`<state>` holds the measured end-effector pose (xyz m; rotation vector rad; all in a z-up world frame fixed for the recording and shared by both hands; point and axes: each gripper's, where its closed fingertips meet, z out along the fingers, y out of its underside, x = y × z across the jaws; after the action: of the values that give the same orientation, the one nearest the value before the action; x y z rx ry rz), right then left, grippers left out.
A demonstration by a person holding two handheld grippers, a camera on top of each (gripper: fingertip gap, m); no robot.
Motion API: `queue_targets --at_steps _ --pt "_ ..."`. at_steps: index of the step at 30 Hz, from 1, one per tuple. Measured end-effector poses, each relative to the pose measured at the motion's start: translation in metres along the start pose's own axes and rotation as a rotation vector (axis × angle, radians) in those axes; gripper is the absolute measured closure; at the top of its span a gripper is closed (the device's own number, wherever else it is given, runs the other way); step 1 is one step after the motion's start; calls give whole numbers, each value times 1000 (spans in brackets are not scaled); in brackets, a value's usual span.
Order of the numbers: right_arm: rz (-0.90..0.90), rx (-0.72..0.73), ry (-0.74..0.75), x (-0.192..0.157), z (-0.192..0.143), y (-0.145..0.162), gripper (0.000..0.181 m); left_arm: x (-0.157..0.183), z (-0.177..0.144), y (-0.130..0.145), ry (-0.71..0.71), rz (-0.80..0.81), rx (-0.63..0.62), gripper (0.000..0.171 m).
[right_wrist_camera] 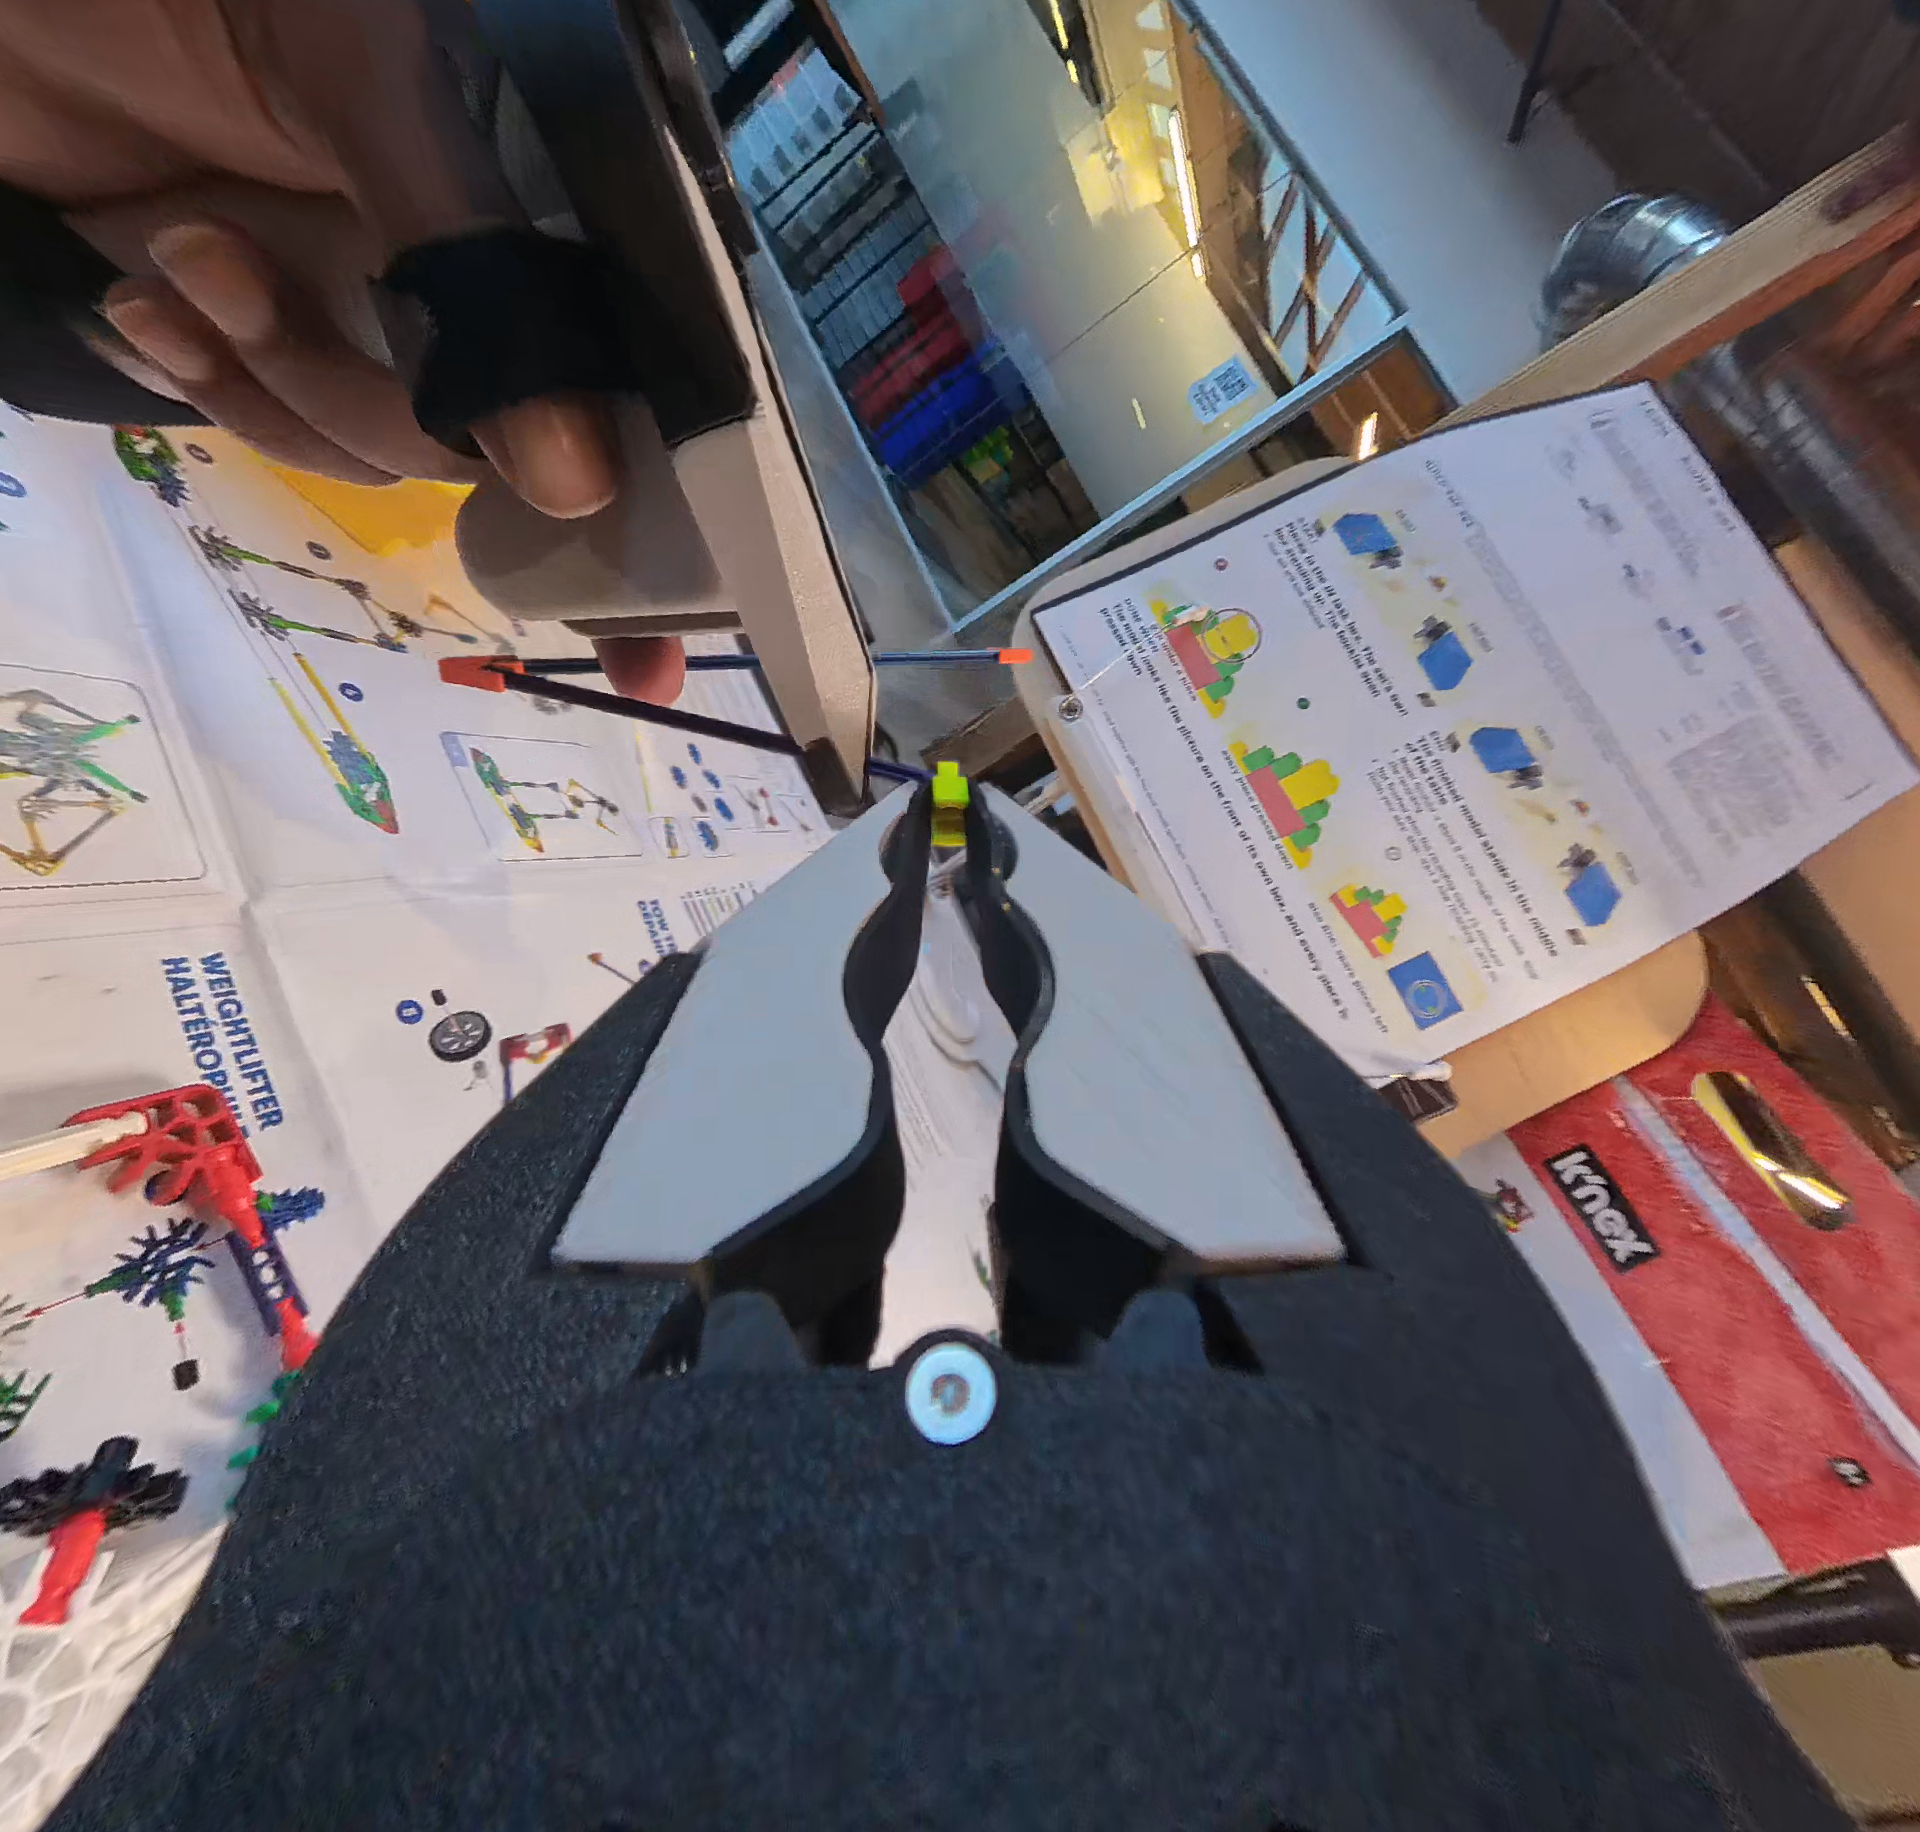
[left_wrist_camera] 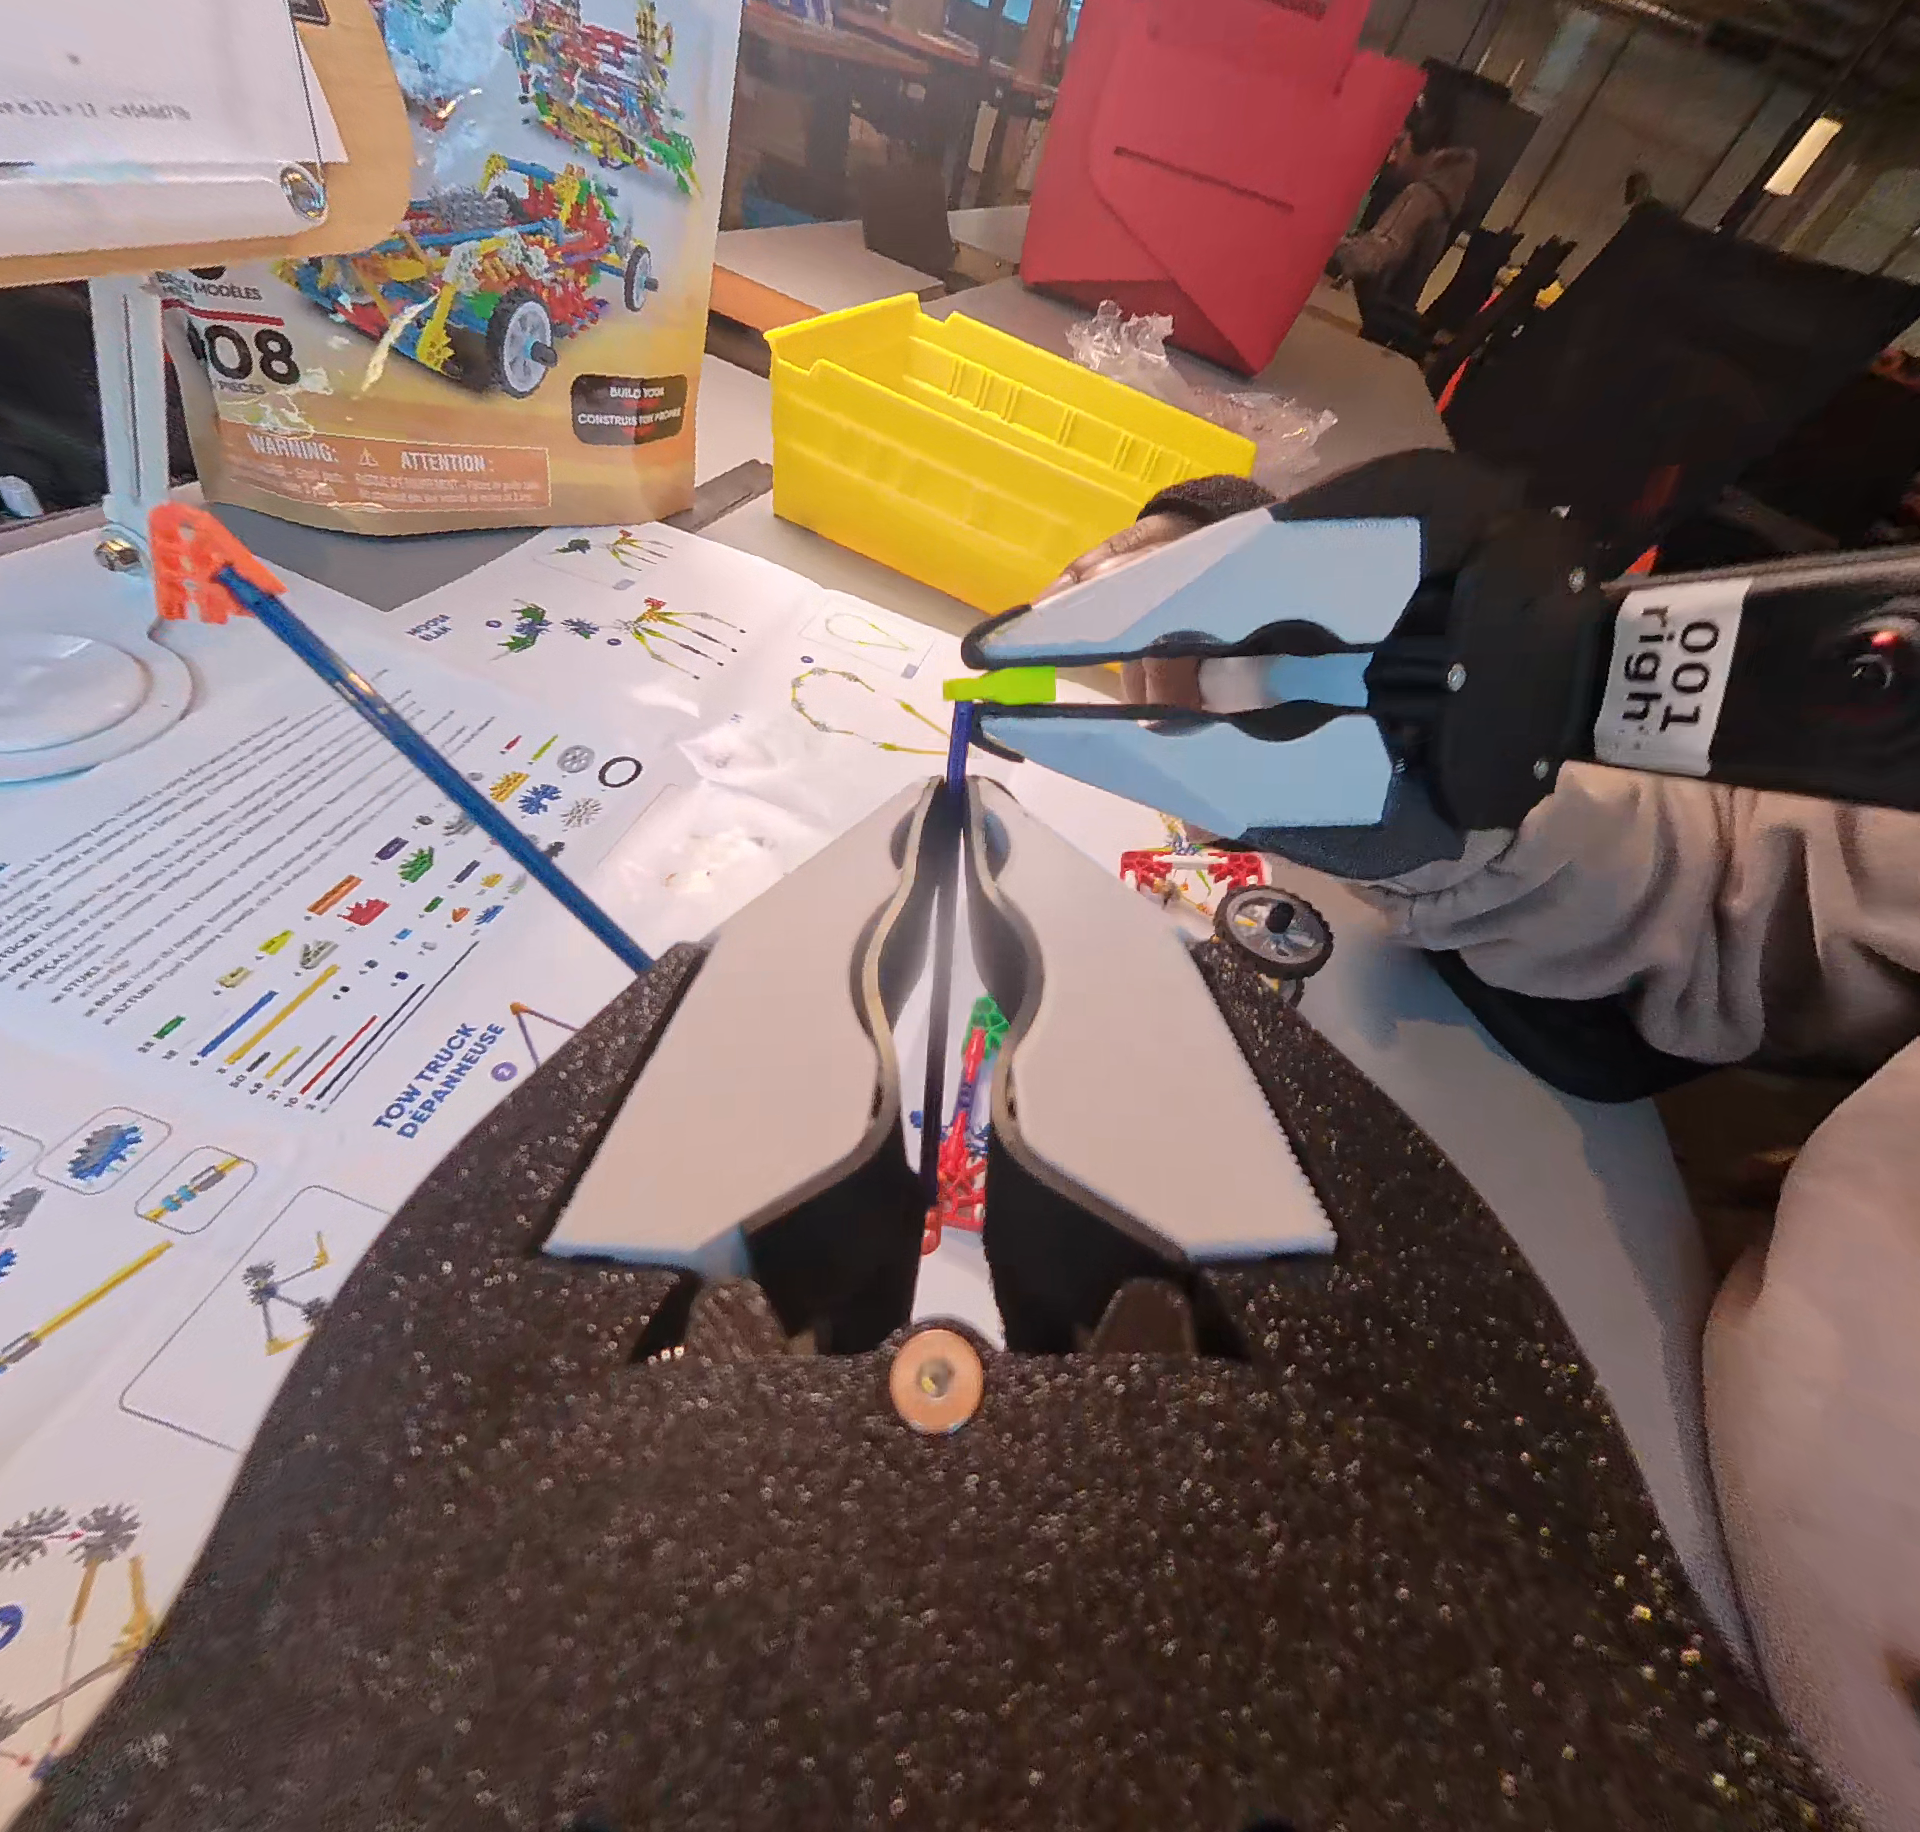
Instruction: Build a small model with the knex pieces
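Observation:
My left gripper [left_wrist_camera: 956, 795] is shut on a thin dark blue rod [left_wrist_camera: 961, 738] that runs between its fingers; the rod's tip sticks out past them. My right gripper [left_wrist_camera: 982, 691] comes in from the right, shut on a small lime green connector [left_wrist_camera: 1013, 686] that meets the rod's tip. In the right wrist view the right gripper [right_wrist_camera: 948, 816] holds the green connector [right_wrist_camera: 948, 790] at its tips, against the dark rod [right_wrist_camera: 665, 717]. That rod leads to an orange connector [right_wrist_camera: 468, 670]. A long blue rod [left_wrist_camera: 416, 743] with an orange connector [left_wrist_camera: 197, 561] passes under the left gripper.
A yellow bin [left_wrist_camera: 987, 452], a printed construction-set bag [left_wrist_camera: 468, 224] and a red felt bag [left_wrist_camera: 1226, 141] stand at the back. An instruction sheet [left_wrist_camera: 312, 847] covers the table. A wheeled part-built model [left_wrist_camera: 1273, 935] lies to the right. A stand holding a sheet [right_wrist_camera: 1455, 722] is close ahead. Only a small space, under 4 cm, lies between the two pairs of fingers.

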<state>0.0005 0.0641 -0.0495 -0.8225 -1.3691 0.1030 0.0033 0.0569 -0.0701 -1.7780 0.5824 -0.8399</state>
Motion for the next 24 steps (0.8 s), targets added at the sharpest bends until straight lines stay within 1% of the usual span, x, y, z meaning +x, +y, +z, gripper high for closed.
queue_targets --at_steps 4,5,6,8,10,12,14,15,16,18,20,22,24 --pt "-2 32 85 9 -3 -8 178 7 -2 -10 53 -87 61 171" --pt "22 43 99 12 -4 -9 178 9 -2 -13 74 -125 84 171" --pt "87 59 95 14 -5 -11 178 12 -3 -17 100 -160 112 171" --pt "275 87 54 18 -5 -12 177 15 -5 -23 150 -229 156 171" --pt "530 123 -30 20 -4 -13 177 16 -6 -26 171 -243 178 171" --pt "821 166 -144 21 -4 -13 178 17 -6 -26 158 -191 173 171" --pt "1087 208 -152 42 -7 0 177 17 -4 -19 116 -88 134 171" --pt "1204 235 -188 52 -9 6 178 17 -2 -17 86 -27 115 171" --pt "1270 247 -216 59 -12 12 177 20 -1 -16 76 23 110 171" --pt "1256 254 -208 71 -17 22 177 22 1 -16 49 78 92 171" --pt "1254 249 -205 79 -21 25 177 19 1 -16 20 99 93 171" --pt "1245 247 -212 81 -22 26 178 14 1 -13 9 103 80 171" --pt "1228 233 -215 80 -21 29 177 10 3 -5 -1 119 38 171"
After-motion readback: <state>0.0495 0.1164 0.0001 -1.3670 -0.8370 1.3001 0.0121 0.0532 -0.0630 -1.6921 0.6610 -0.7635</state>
